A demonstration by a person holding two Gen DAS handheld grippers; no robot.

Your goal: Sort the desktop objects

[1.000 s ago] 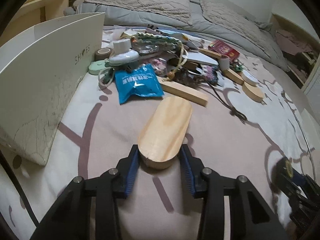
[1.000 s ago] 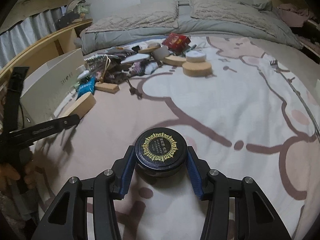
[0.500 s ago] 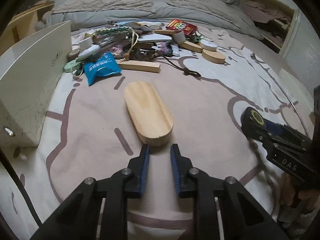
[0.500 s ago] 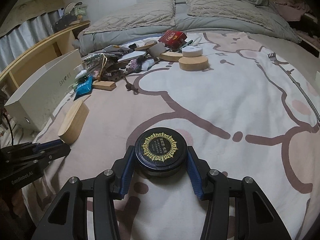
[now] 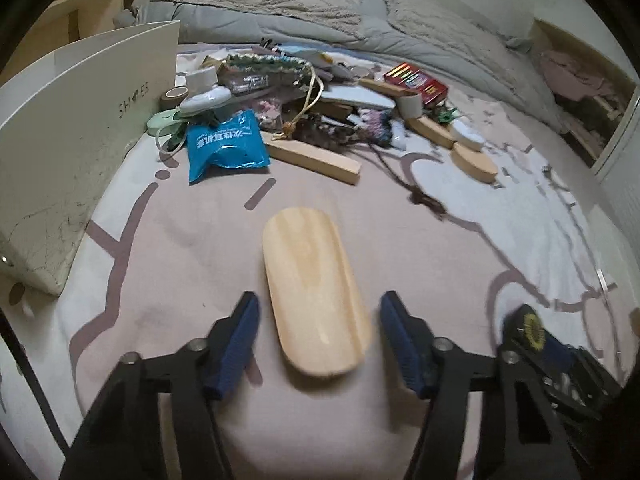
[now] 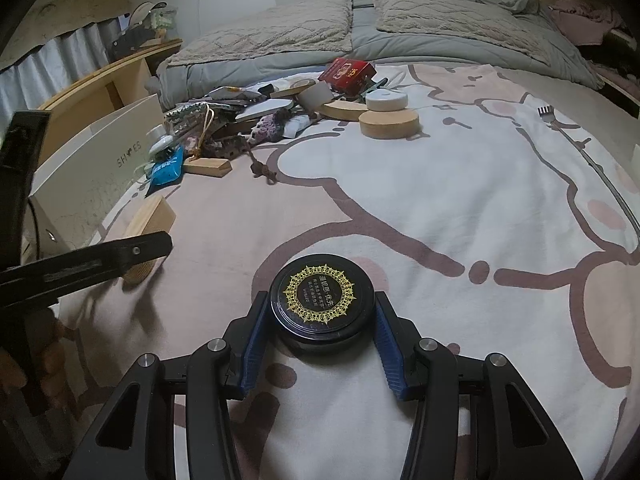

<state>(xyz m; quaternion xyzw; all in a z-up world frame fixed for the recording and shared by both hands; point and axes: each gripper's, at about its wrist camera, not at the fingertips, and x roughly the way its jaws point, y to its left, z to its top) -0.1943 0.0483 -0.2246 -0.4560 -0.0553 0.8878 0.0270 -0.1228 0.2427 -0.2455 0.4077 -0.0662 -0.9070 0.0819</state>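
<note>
My left gripper [image 5: 318,344]: jaws apart, just been opening; oblong pale wooden block [image 5: 314,292] lies flat on pink-and-white patterned blanket [image 5: 460,248] between blue pads, clear gap each side, not gripped. My right gripper [image 6: 320,346]: clamped on round black tin with gold-ornament lid [image 6: 322,298], tin sitting on blanket near me. Clutter pile far centre, blue foil packet [image 5: 224,148] on its near-left edge. White shoe box [image 5: 76,128] stands far left.

Bed [image 6: 500,208], grey pillows [image 6: 280,36], wooden shelf [image 6: 120,68]
</note>
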